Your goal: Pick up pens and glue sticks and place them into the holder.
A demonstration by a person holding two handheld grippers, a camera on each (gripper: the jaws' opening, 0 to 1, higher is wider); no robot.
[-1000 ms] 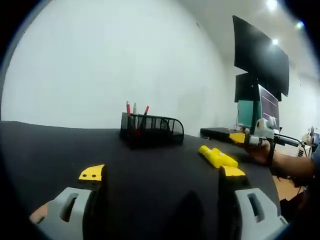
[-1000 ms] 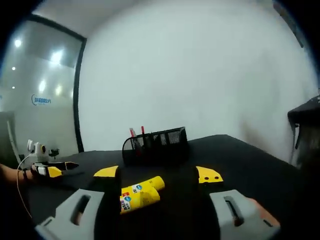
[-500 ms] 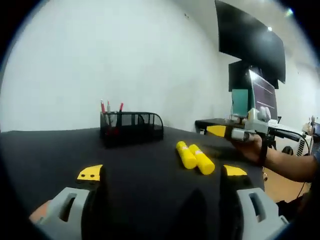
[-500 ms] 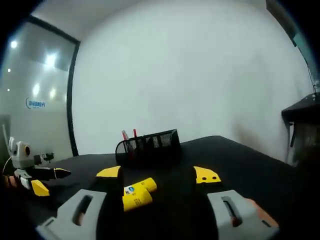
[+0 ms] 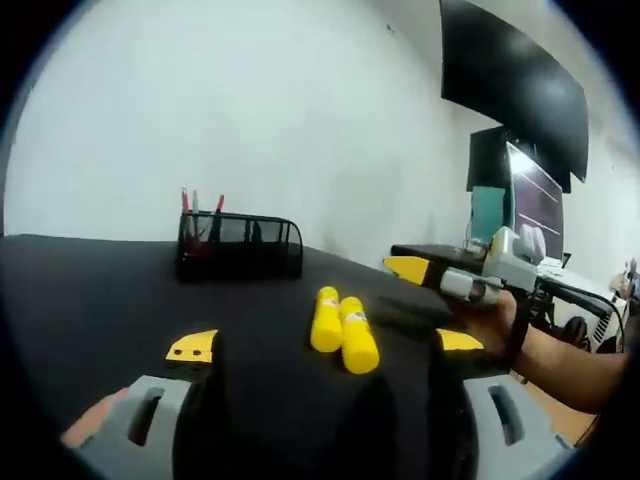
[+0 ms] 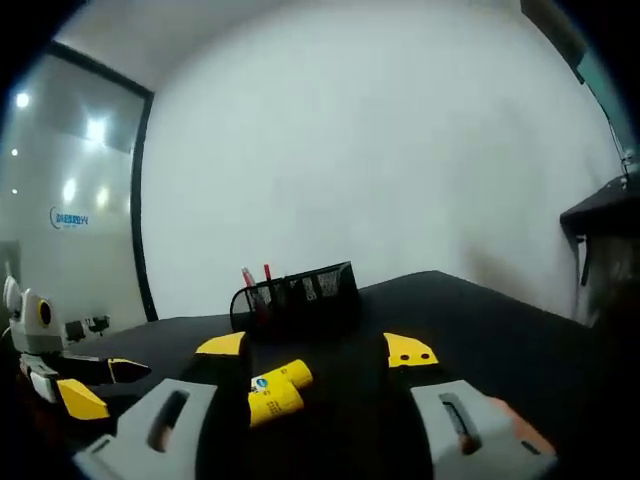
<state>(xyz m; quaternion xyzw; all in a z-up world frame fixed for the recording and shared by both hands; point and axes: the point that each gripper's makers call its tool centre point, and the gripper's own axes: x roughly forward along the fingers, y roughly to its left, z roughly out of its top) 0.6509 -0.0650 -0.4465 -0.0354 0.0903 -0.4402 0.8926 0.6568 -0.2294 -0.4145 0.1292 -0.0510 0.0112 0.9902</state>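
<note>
Two glue sticks (image 5: 342, 328) lie side by side on the black table (image 5: 90, 290), touching, yellow, roughly btwn your two grippers and nearer to you than the holder (image 5: 240, 249). Holder = black mesh, at far side of table by the white wall, w/ a few red-capped pens (image 5: 186, 200) already standing in it. Your left gripper (image 5: 320, 350) is released, jaws spread wide, nothing btwn them; glue sticks sit just ahead of it in the left gripper view. Your right gripper (image 6: 316, 348) is likewise released and empty; in the right gripper view the sticks (image 6: 274, 388) lie close in front, nearer its left jaw. Right gripper also shows in the left gripper view (image 5: 425, 272), held by your hand (image 5: 492, 318), hovering above table just beside the sticks. Step in hand, by my read: approach to pick 1st glue stick; none grasped yet. Next move calls for: lower one gripper, line the jaws across one stick only (they touch, so separate or take the outer one), clamp, lift, carry to holder, drop in upright.
</note>
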